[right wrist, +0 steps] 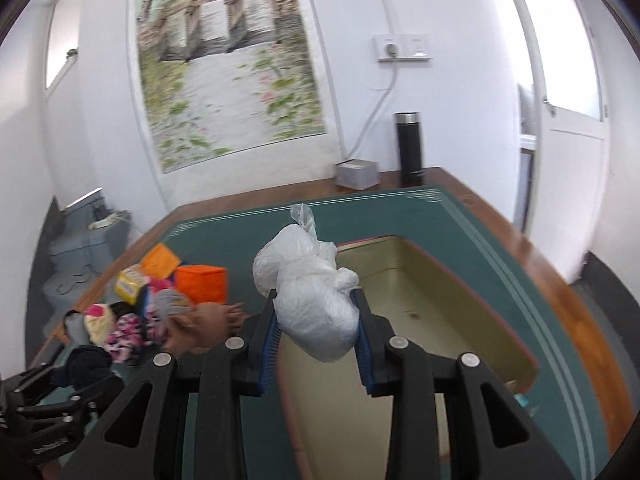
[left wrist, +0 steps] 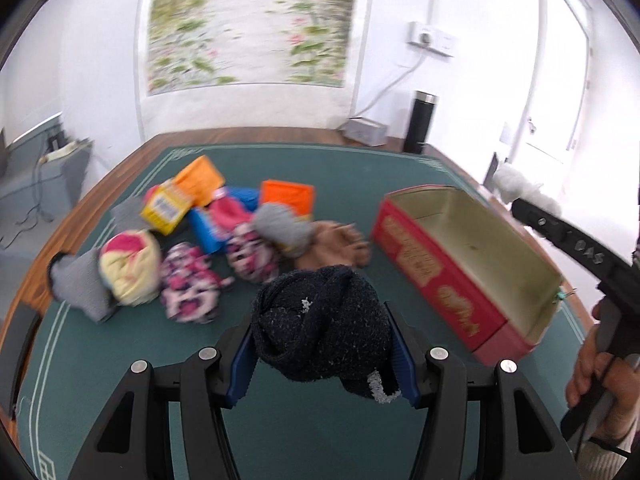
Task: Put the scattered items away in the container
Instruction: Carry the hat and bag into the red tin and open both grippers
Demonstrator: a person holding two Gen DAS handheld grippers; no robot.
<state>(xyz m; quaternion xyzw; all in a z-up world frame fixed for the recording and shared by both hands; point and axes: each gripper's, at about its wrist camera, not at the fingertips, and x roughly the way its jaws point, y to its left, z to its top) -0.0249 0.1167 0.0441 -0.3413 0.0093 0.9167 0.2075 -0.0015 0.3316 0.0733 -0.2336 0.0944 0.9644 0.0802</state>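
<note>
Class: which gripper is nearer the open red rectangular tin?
Right. The right gripper, shut on a white plastic bundle, hangs at the red rectangular tin's near end. The left gripper, gripping a dark fuzzy sock, sits off beside it.

The red box lies open-topped with a bare floor, nothing over its mouth but the right claw and its white plastic bundle. Bare green mat runs between the box and the heap of socks and cartons. A black flask and a grey case stand at the table's far edge, well apart from the box
</note>
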